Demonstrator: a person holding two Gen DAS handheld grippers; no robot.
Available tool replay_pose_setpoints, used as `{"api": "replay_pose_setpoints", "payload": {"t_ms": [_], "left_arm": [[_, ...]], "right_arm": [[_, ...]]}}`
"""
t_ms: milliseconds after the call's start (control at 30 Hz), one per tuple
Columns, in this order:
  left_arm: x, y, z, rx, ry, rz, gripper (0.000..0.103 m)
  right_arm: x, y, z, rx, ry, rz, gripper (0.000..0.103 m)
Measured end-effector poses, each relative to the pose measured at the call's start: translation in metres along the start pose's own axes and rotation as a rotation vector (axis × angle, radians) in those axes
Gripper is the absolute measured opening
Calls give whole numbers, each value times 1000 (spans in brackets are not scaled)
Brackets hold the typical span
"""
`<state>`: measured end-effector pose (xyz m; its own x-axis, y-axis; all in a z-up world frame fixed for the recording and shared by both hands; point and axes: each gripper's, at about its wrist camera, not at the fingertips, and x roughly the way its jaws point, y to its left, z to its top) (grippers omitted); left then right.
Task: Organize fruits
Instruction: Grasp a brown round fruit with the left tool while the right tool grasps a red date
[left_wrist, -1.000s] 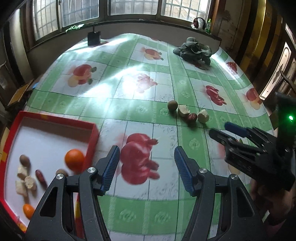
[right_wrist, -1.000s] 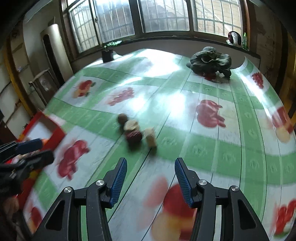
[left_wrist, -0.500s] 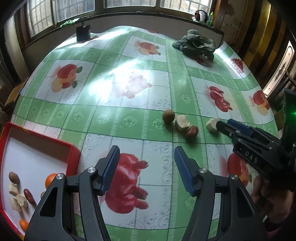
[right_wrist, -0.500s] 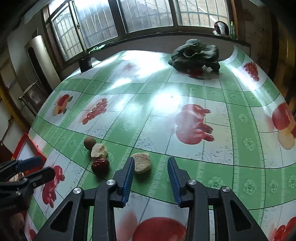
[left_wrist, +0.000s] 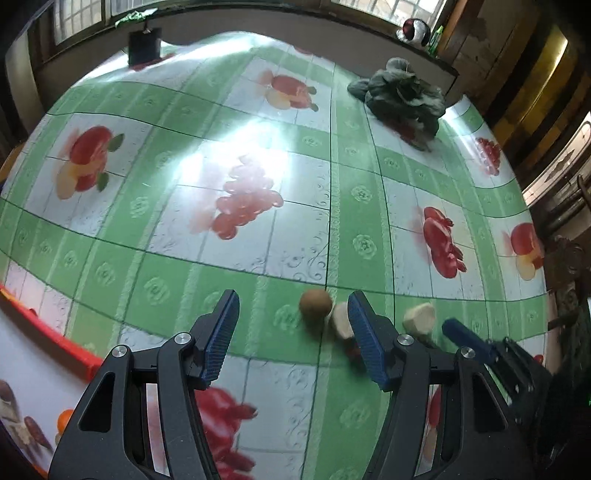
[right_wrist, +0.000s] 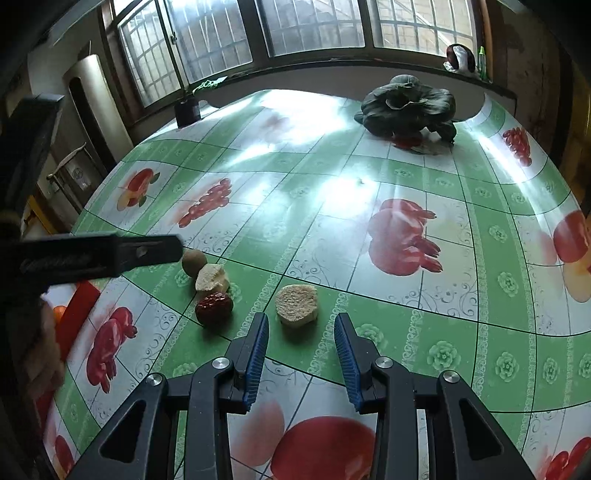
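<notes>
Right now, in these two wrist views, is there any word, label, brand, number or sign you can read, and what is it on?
Nothing can be read.
Left gripper, side of its arm in the right wrist view: raised lettering, too blurred to read.
Round sticker on the cabinet by the window: too small to read.
Tablecloth: fruit pictures only, no words.
Red tray: no lettering shows.

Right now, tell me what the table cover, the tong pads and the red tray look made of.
Table cover: likely vinyl or oilcloth; glossy, with window glare and printed fruit.
Pads on the right tongs: blue ribbed rubber or plastic on matte black frames; one pad shows ridges.
Red tray: smooth red rim, white floor; plastic or coated card, hard to tell.
</notes>
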<state>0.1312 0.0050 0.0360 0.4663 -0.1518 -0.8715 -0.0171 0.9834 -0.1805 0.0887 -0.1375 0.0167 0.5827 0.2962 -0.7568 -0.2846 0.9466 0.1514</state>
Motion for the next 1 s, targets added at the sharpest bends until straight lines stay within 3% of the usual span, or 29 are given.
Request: {"api": "replay_pose_setpoints", "payload": {"t_ms": [167, 233, 367, 400, 433, 767, 1000], "left_arm": [[12, -6, 6, 2, 12, 3, 60], [18, -3, 6, -13, 38, -8, 48], [23, 2, 4, -45, 52, -48, 36], [21, 3, 4, -53, 51, -52, 24], [20, 3, 4, -55, 55, -47, 21], [5, 20, -7, -81, 49, -61, 21], [-14, 27, -20, -69, 41, -73, 21]], "right_arm": [[2, 0, 0, -3, 8, 7, 36], [3, 2, -1, -13, 13, 6, 36], [4, 4, -1, -21, 18, 6, 36], [4, 3, -1, -19, 18, 7, 36], [4, 3, -1, -19, 17, 8, 36], [6, 37, -4, -102, 14, 108, 36], [26, 54, 6, -185, 11, 61, 36]]}}
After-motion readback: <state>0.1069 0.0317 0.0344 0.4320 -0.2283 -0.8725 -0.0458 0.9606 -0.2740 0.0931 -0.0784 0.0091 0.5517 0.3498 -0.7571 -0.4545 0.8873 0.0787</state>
